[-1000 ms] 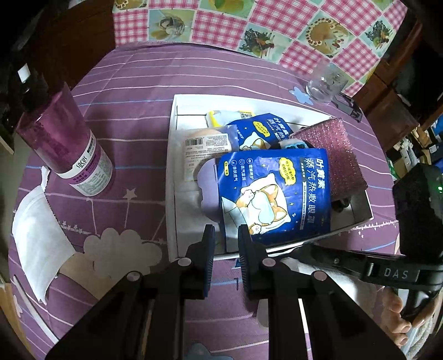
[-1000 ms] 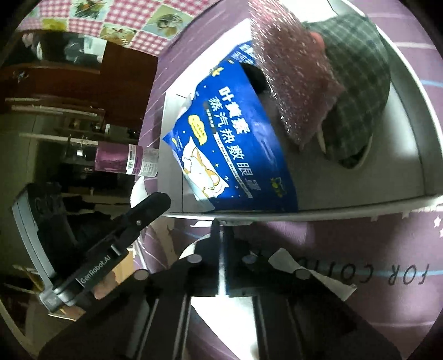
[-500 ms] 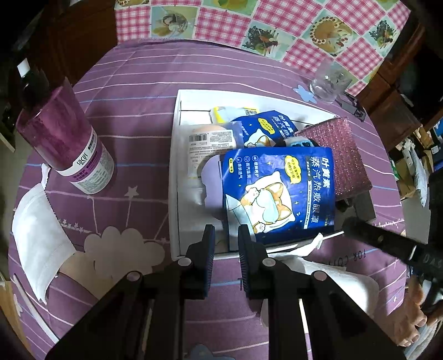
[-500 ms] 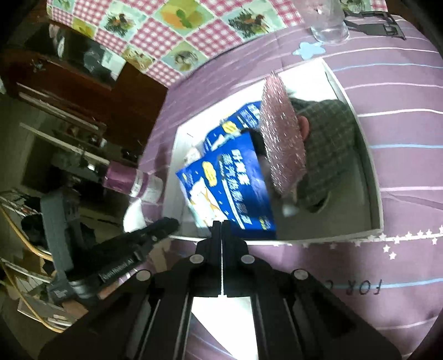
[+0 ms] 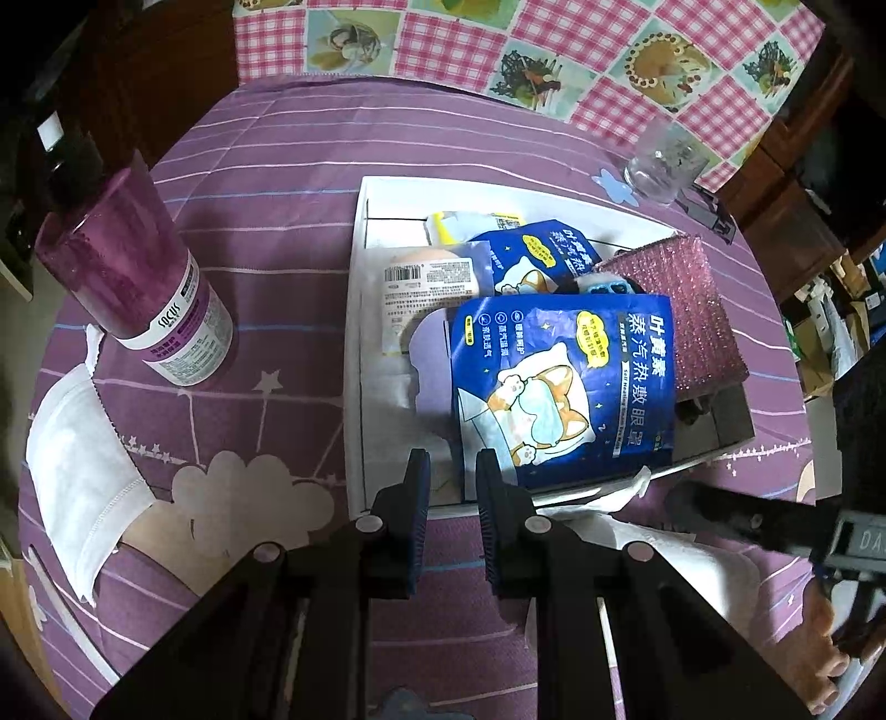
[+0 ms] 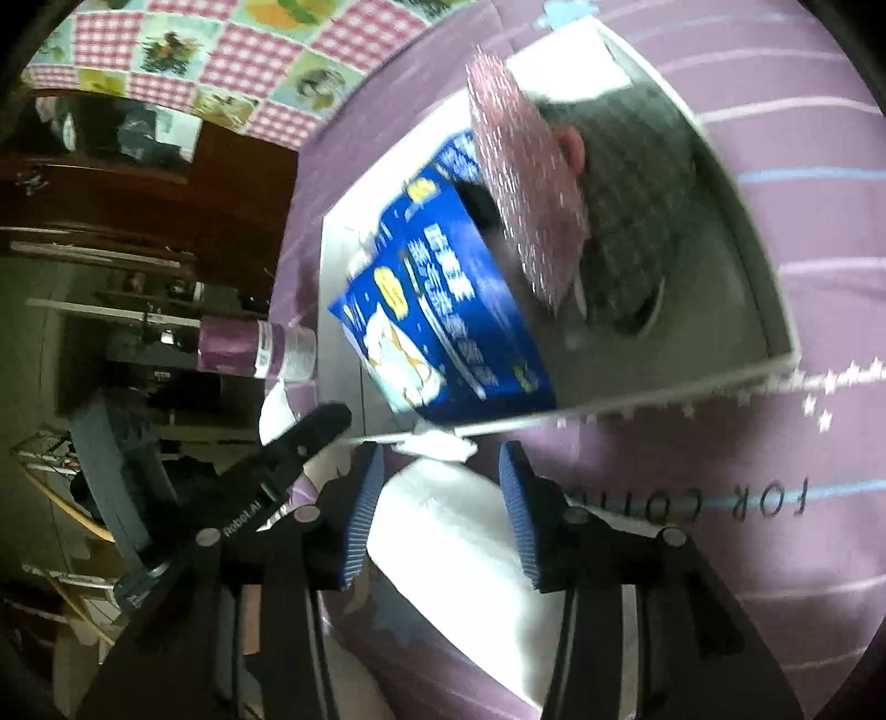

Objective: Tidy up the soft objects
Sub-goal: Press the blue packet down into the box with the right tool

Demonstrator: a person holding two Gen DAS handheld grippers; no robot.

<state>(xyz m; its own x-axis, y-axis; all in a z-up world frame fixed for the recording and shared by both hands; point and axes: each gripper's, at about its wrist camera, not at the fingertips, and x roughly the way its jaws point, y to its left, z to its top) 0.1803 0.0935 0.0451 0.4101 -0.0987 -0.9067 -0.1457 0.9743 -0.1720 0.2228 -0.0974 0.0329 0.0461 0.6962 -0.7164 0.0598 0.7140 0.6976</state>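
A white box [image 5: 354, 354] on the purple cloth holds soft items: a large blue eye-mask pouch [image 5: 565, 387], a smaller blue pouch [image 5: 531, 255], a pink glitter sponge [image 5: 681, 310], a white labelled packet [image 5: 426, 288] and a dark checked cloth [image 6: 637, 199]. My left gripper [image 5: 448, 471] hovers at the box's near edge, jaws slightly apart and empty. My right gripper [image 6: 440, 471] is open over a white folded packet [image 6: 459, 548] that lies on the cloth just outside the box; it also shows in the left wrist view [image 5: 653, 543].
A purple-capped cylinder [image 5: 149, 288] stands left of the box. A white face mask [image 5: 83, 471] lies at the table's left edge. A clear glass [image 5: 662, 166] stands behind the box. A checked cloth [image 5: 498, 44] covers the far side.
My right gripper was shut and has opened over the white packet, swinging closer to the box's near edge. My left gripper has barely moved.
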